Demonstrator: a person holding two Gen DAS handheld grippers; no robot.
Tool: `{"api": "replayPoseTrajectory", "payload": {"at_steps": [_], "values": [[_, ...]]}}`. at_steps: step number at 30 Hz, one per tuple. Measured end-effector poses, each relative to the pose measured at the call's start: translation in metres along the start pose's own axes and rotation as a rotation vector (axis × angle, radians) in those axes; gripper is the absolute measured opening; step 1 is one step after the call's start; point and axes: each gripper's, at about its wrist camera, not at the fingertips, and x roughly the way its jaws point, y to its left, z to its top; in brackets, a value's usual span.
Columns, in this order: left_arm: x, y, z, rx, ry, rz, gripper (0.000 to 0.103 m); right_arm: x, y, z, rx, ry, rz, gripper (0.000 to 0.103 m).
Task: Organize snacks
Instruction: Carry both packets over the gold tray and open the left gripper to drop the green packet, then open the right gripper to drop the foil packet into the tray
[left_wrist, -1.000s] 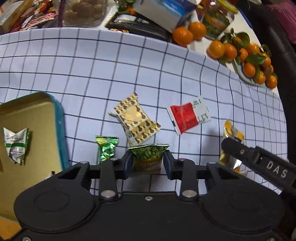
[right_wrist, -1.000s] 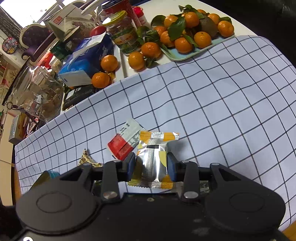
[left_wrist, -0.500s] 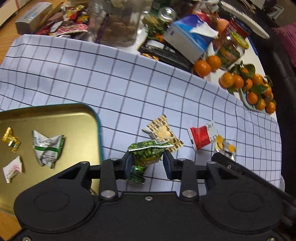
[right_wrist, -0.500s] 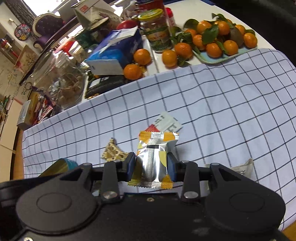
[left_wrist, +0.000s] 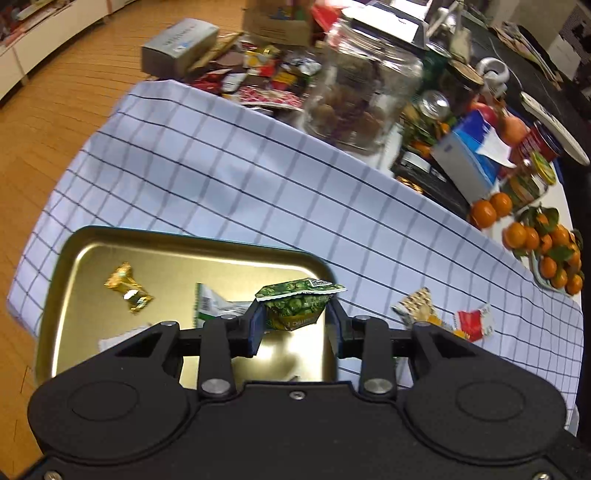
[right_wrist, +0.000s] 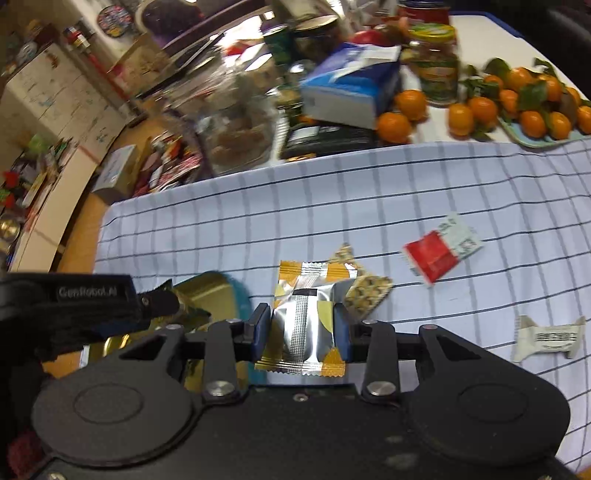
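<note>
Green packet (left_wrist: 295, 304) sat pinched in left claw (left_wrist: 295, 325) above gold tin (left_wrist: 74, 254); right claw (right_wrist: 303, 328) clamped silver packet (right_wrist: 304, 321). Risk: claws could collide over tin, dropping snacks outside.

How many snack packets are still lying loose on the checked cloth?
3: a brown patterned packet beside the tin tray, a red-and-white packet further right, and a white packet nearest the right edge. The grippers may hide others.

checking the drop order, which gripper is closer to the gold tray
Left. The left gripper hangs over the gold tray; the right gripper is beside the tray's edge, over the cloth.
</note>
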Motion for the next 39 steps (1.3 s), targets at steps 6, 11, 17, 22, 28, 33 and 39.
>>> {"api": "replayPoseTrajectory", "payload": {"at_steps": [6, 11, 17, 22, 28, 33, 39], "values": [[-0.005, 0.032, 0.001, -0.043, -0.005, 0.043, 0.043, 0.007, 0.035, -0.013, -0.074, 0.022, 0.048, 0.039], [-0.009, 0.053, 0.000, -0.058, -0.007, 0.075, 0.043, 0.013, 0.058, -0.022, -0.127, 0.043, 0.072, 0.039], [-0.009, 0.075, 0.000, -0.069, 0.001, 0.117, 0.043, 0.016, 0.074, -0.031, -0.176, 0.052, 0.082, 0.039], [-0.010, 0.090, 0.000, -0.081, -0.001, 0.150, 0.043, 0.023, 0.082, -0.032, -0.183, 0.066, 0.084, 0.039], [-0.011, 0.102, 0.000, -0.091, -0.010, 0.180, 0.044, 0.026, 0.089, -0.034, -0.192, 0.080, 0.096, 0.039], [-0.012, 0.102, -0.002, -0.069, -0.031, 0.201, 0.049, 0.026, 0.097, -0.036, -0.211, 0.082, 0.110, 0.039], [-0.011, 0.104, -0.002, -0.080, -0.019, 0.190, 0.049, 0.027, 0.104, -0.040, -0.245, 0.081, 0.117, 0.040]]}}
